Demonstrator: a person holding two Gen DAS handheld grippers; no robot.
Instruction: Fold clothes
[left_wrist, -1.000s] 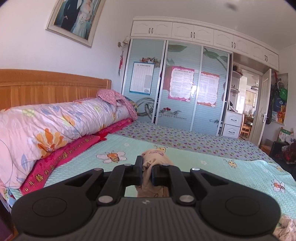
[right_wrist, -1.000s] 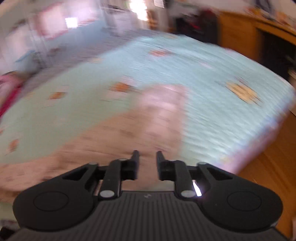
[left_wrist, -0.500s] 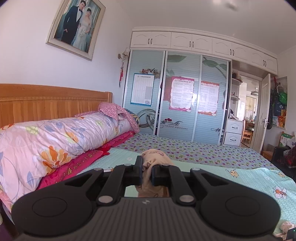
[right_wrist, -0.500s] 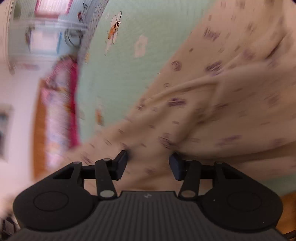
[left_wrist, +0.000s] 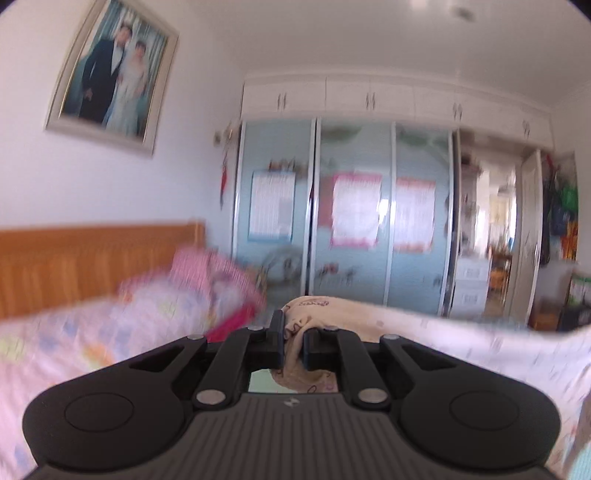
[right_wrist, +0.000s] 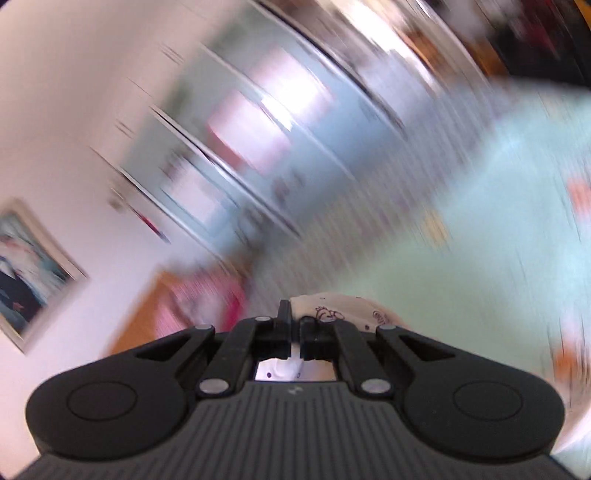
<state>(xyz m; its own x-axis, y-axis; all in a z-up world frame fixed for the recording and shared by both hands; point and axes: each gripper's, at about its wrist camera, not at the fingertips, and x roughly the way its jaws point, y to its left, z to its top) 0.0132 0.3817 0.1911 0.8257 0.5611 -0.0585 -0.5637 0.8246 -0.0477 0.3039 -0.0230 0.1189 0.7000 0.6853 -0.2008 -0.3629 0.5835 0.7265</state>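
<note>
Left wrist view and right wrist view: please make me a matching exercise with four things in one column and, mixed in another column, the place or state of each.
Things:
1. left tool
2. framed photo
3. wardrobe
4. headboard

Places or states:
A. hangs high on the white wall
B. orange wood, behind the pink bedding
C. shut on the beige garment
D. pale blue sliding doors with pink posters on them

Pairs: 1-C, 2-A, 3-D, 4-B
</note>
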